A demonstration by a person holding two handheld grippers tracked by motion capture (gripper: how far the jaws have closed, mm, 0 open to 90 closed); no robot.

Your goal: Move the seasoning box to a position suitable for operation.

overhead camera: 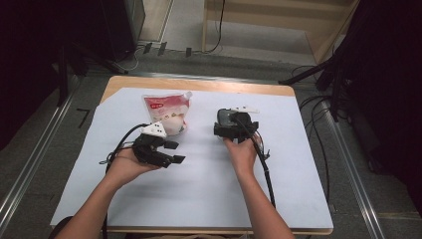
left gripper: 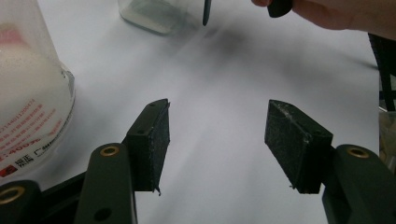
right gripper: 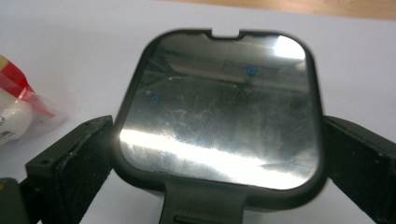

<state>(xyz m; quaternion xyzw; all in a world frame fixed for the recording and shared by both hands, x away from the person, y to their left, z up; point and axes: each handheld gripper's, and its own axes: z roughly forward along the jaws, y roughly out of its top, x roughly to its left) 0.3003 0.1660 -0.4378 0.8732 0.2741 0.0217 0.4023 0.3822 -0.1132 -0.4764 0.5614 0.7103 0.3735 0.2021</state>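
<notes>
Pouch (overhead camera: 168,113): soft clear plastic with a corner spout, white contents, a red label panel near the top. It lies flat on the white sheet (overhead camera: 199,189), left of centre and toward the far edge. In the left gripper view its side carries small red print, digits and a "400" partly legible, the rest too blurred to read.

Box (right gripper: 219,112): squarish, rounded corners, dark rim, glossy reflective lid with fine scratches, a small notch at the far edge and a tab at the near edge. It sits on the sheet right of the pouch and well apart from it.

Left gripper (overhead camera: 169,152): held low over the sheet just in front of the pouch, palm up beneath it, tips pointing to the right. Jaws stand apart with nothing between them; the pads (left gripper: 159,140) look black and felt-like.

Right gripper (overhead camera: 230,127): hand behind it, pointing away from the person. Its jaws flank the box on both sides; whether the pads press its walls cannot be told.
</notes>
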